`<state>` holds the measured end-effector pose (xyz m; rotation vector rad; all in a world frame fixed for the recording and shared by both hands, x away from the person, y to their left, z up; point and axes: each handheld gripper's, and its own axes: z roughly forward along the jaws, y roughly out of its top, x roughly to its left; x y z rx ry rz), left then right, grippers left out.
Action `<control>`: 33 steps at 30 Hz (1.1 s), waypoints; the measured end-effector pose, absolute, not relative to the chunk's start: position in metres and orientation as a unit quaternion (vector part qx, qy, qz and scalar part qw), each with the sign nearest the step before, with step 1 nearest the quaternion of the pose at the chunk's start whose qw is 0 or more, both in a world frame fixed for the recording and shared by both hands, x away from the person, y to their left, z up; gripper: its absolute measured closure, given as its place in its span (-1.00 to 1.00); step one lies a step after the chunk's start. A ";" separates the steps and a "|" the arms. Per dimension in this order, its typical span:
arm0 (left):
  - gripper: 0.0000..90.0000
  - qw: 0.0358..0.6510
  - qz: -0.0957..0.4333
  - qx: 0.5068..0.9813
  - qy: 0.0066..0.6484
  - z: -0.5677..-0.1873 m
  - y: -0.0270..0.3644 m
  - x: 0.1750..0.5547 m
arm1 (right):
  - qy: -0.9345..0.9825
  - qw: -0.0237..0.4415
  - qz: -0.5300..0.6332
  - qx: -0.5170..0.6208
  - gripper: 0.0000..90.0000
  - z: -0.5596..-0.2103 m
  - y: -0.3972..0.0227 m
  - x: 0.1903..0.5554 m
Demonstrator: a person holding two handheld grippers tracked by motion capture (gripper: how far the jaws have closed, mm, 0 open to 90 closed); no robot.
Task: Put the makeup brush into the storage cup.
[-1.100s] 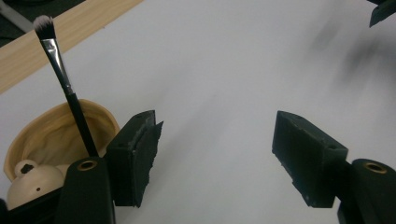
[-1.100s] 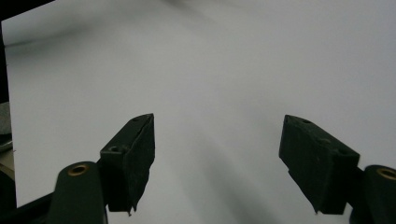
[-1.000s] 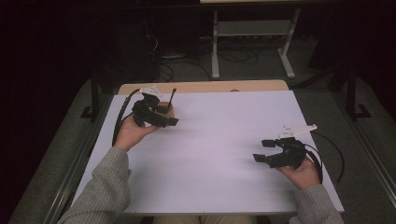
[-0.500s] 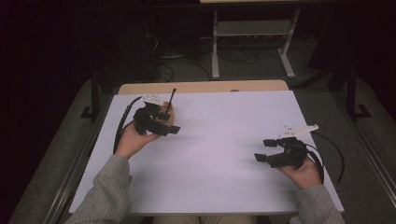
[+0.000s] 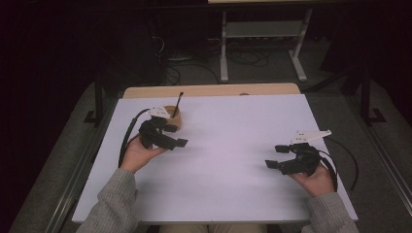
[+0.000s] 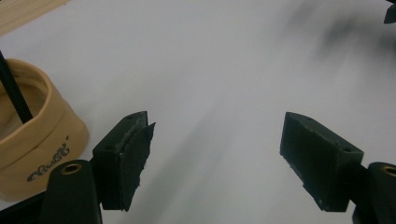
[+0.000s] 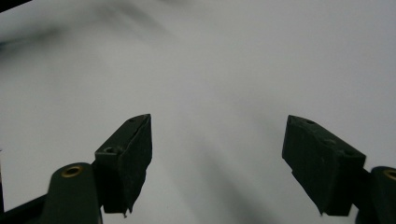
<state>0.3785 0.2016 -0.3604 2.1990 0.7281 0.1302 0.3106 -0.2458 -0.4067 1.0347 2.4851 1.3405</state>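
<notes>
A small tan cup (image 5: 175,118) stands at the far left of the white tabletop (image 5: 228,136), with a thin black stick (image 5: 179,100) leaning out of it. My left gripper (image 5: 176,136) hovers just in front of the cup, open, with nothing between its jaws. In the left gripper view the cup (image 6: 39,140) and stick (image 6: 14,95) sit left of the open left gripper (image 6: 215,154). At the near right, my right gripper (image 5: 276,156) is open and points left over bare table; the right gripper view shows the open right gripper (image 7: 217,158) holding nothing.
A strip of bare wood (image 5: 209,90) runs along the table's far edge. Beyond it, a metal stand (image 5: 262,39) and cables lie on the dark floor. Black cables trail from both grippers across the tabletop.
My left gripper has drawn back from the cup toward the near edge, uncovering the cup. The right gripper has barely moved.
</notes>
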 end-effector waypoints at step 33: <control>-0.48 0.418 0.058 0.864 0.274 -0.366 0.204 0.350 | 0.826 0.070 0.442 0.342 -0.49 -0.408 -0.245 0.310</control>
